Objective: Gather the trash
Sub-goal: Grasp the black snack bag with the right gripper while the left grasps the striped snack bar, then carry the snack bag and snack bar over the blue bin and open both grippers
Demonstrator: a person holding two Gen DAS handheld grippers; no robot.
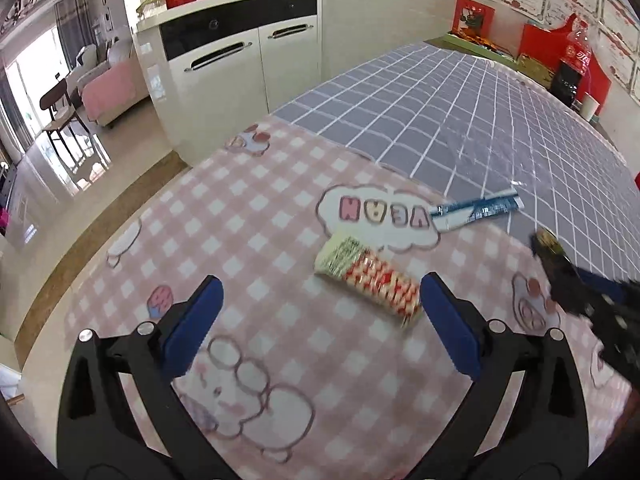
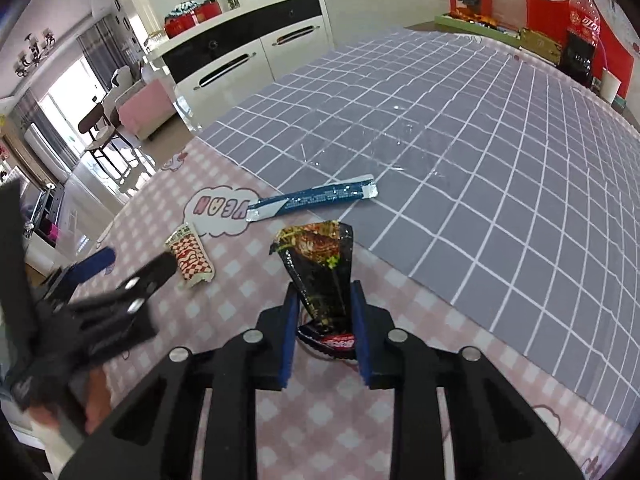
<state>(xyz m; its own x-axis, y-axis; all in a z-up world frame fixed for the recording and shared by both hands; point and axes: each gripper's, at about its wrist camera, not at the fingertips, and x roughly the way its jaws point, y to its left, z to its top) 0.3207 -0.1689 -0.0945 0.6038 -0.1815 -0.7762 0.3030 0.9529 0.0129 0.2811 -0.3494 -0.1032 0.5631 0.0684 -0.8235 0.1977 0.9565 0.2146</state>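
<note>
Right gripper [image 2: 325, 312]: blue pads pinched in on a dark snack wrapper [image 2: 320, 268], gripped at its narrow end so the wide torn top fans up and away. Crinkly, glossy foil with a food photo, roughly cone shaped. I'd guess it's held low like that so it doesn't flop out.

Left gripper [image 1: 320, 320]: jaws spread wide, nothing between them, sitting low over the cloth and lined up toward the next piece (looks like a reach, judging by the blur).

Red-and-white wrapper [image 1: 370, 276]: flat rectangular packet with a checked print and a pale green end, lying on the pink cloth just ahead of the left gripper's right pad [image 1: 448, 324]. Probably the next grab, though flat film on cloth may be tricky to get under.

Blue stick wrapper [image 2: 316, 198]: long thin sachet with crimped silver ends, lying across the seam where the two cloths meet, a bit beyond the other two.

Pink gingham cloth [image 1: 248, 240]: soft, cartoon print, covers the near part of the table.

Grey grid cloth [image 2: 500, 160]: covers the far part, with clear film over it that catches glare.

Back edge: red cola bottle [image 2: 582, 40] and red boxes by the wall, well apart from the trash.

Bin: not in view, so can't say where this stuff goes.
</note>
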